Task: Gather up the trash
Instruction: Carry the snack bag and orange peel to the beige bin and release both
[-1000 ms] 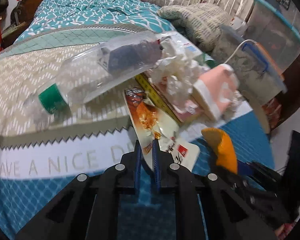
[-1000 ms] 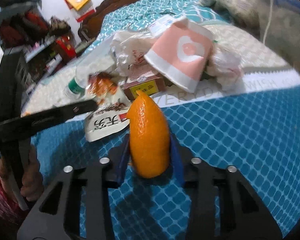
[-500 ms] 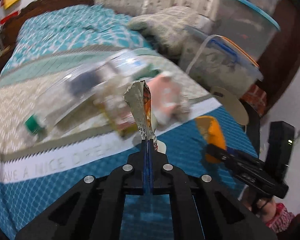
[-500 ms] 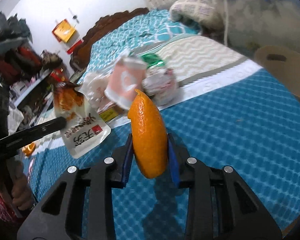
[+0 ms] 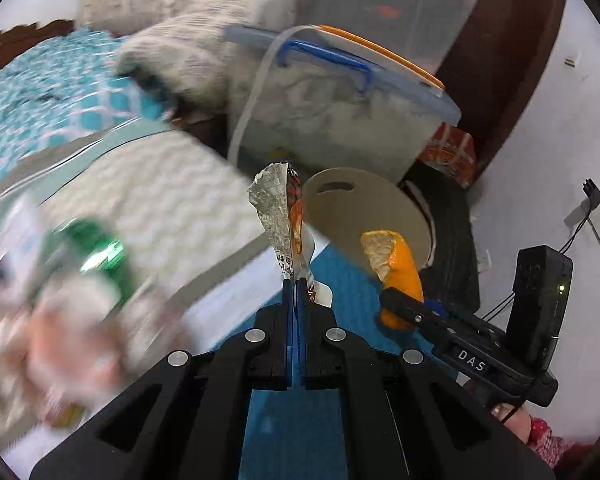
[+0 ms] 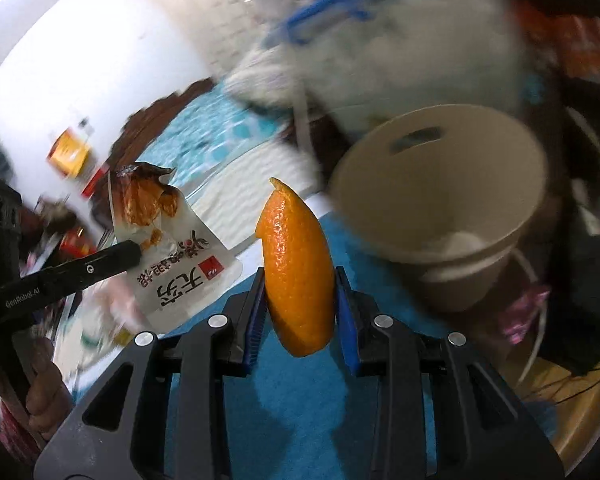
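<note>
My left gripper (image 5: 296, 284) is shut on a crumpled snack wrapper (image 5: 283, 216), which stands up edge-on between the blue pads. From the right wrist view the same wrapper (image 6: 171, 244) shows its white printed face at the left, pinched by the left gripper (image 6: 133, 249). My right gripper (image 6: 300, 280) is shut on a piece of orange peel (image 6: 297, 268), upright between its pads; that peel (image 5: 400, 268) also shows at right in the left wrist view. A beige bin (image 6: 444, 200) with a handle slot stands just beyond the bed's edge, right of the peel.
Blurred trash remains on the bed at the left: a green-capped bottle (image 5: 95, 248) and a pink cup (image 5: 59, 336). Lidded plastic storage boxes (image 5: 340, 100) are stacked behind the bin. A person's hand (image 6: 39, 392) grips the left tool's handle.
Both grippers have swung right, away from the trash pile, toward the beige bin. The wrapper was lifted off the bed in the left gripper. The peel stays held in the right.
</note>
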`<act>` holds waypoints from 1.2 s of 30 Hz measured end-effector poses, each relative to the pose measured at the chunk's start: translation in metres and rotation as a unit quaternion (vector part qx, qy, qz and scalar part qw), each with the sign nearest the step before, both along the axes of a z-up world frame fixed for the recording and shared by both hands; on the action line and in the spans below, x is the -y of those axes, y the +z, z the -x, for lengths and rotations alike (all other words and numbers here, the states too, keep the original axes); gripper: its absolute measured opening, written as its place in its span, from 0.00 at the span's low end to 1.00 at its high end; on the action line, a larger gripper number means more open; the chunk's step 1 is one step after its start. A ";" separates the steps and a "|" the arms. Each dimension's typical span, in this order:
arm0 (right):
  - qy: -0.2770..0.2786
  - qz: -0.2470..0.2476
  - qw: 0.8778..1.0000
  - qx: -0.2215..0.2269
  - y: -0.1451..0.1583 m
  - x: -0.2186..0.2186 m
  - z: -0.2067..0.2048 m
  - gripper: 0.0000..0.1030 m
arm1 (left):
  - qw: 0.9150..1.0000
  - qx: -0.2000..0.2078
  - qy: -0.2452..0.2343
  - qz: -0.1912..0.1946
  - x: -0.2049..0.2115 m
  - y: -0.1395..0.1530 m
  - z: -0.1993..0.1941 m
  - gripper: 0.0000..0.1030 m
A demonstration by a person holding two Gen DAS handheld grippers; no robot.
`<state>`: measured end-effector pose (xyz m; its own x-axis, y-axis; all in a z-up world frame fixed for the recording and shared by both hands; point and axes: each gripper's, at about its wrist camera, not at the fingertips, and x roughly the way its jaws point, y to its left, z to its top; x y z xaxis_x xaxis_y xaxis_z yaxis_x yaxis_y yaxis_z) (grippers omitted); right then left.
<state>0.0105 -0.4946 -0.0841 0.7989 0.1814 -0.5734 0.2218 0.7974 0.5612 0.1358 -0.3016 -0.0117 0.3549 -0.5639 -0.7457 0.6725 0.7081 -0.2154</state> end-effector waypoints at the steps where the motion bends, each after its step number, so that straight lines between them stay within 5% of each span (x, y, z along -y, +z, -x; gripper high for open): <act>1: -0.010 -0.006 1.000 -0.006 -0.001 0.012 -0.005 0.34 | 1.000 -0.003 -0.009 0.001 0.016 -0.002 -0.008 0.02; 6: -0.042 0.000 0.998 -0.043 -0.006 0.057 -0.027 0.40 | 0.999 -0.022 -0.040 -0.006 0.095 -0.017 -0.040 0.02; 8: -0.043 -0.005 0.997 -0.056 -0.010 0.063 -0.034 0.59 | 0.998 -0.032 -0.044 -0.014 0.115 -0.025 -0.049 0.03; 10: -0.053 -0.001 0.997 -0.054 -0.010 0.064 -0.036 0.70 | 0.998 -0.037 -0.048 -0.031 0.129 -0.034 -0.054 0.20; 11: -0.059 0.008 0.997 -0.048 -0.008 0.061 -0.034 0.71 | 0.997 -0.036 -0.046 -0.041 0.133 -0.038 -0.055 0.44; 12: -0.061 0.018 0.997 -0.042 -0.005 0.057 -0.033 0.71 | 0.998 -0.029 -0.040 -0.044 0.132 -0.038 -0.054 0.54; 16: -0.069 0.042 0.997 -0.016 0.005 0.047 -0.026 0.71 | 0.998 0.010 -0.039 -0.037 0.115 -0.024 -0.041 0.54; 22: -0.065 0.038 0.997 0.012 0.012 0.020 -0.012 0.67 | 0.999 0.050 -0.015 -0.016 0.034 -0.001 -0.006 0.55; 28: -0.009 0.036 0.999 0.027 0.018 -0.037 -0.012 0.63 | 0.996 0.052 0.065 -0.012 -0.078 -0.001 0.017 0.60; 36: 0.110 0.047 0.993 0.027 0.025 -0.146 -0.021 0.62 | 0.971 0.038 0.231 -0.042 -0.233 -0.023 0.022 0.60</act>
<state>0.0316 -0.3488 -0.0588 0.7757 0.3023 -0.5540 0.0090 0.8724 0.4887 0.1143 -0.0689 -0.0352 0.6114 -0.2696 -0.7440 0.2899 0.9511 -0.1064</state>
